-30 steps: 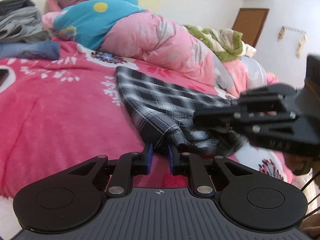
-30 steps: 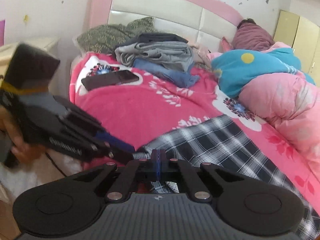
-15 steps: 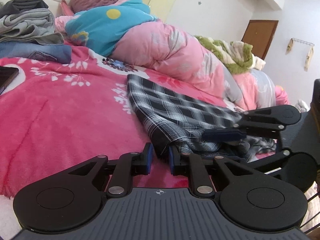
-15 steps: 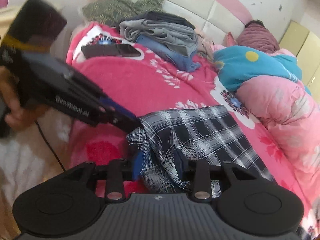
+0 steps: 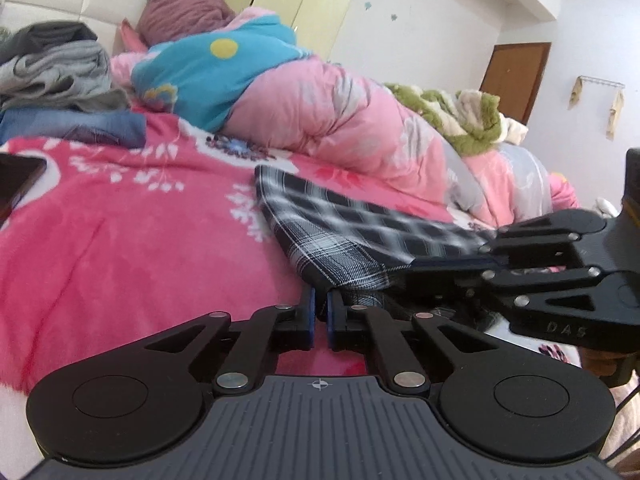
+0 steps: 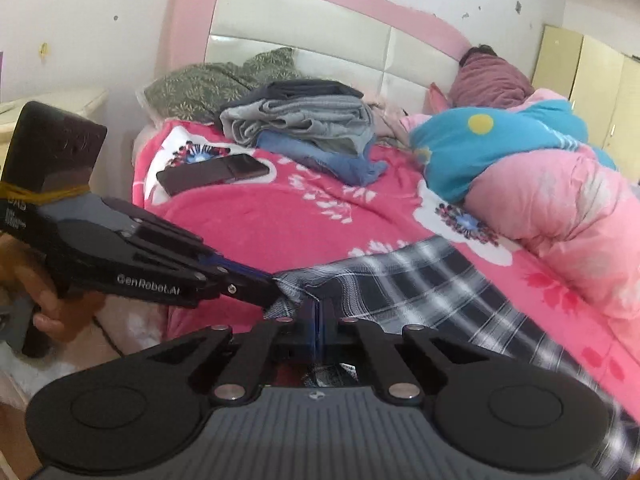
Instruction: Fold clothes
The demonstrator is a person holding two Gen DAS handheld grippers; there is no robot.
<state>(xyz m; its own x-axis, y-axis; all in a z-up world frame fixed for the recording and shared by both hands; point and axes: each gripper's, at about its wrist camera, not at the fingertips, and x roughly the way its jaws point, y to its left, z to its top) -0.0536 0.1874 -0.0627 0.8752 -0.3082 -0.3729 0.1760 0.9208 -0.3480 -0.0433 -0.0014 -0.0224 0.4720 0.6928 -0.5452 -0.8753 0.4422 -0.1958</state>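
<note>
A black-and-white plaid garment (image 5: 360,224) (image 6: 420,280) lies on the pink flowered blanket (image 5: 120,240), its near edge lifted and pulled taut. My left gripper (image 5: 319,308) has its blue pads closing tight on the garment's near corner, with fabric pinched between them. In the right wrist view the left gripper (image 6: 268,286) reaches in from the left, held by a hand (image 6: 52,308). My right gripper (image 6: 319,312) is shut on the same edge just beside it. From the left wrist view the right gripper (image 5: 412,276) comes in from the right, clamped on the hem.
A stack of folded clothes (image 6: 304,120) and a dark phone (image 6: 212,172) lie near the headboard. A bunched pink and blue quilt (image 5: 340,120) runs along the far side. A person in a maroon top (image 6: 496,80) lies by the headboard. A green pillow (image 6: 216,84) sits at the back.
The right gripper stood open around bunched plaid cloth half a second ago and is now shut on its edge. The left jaws narrowed on the corner. The near edge now looks stretched between them.
</note>
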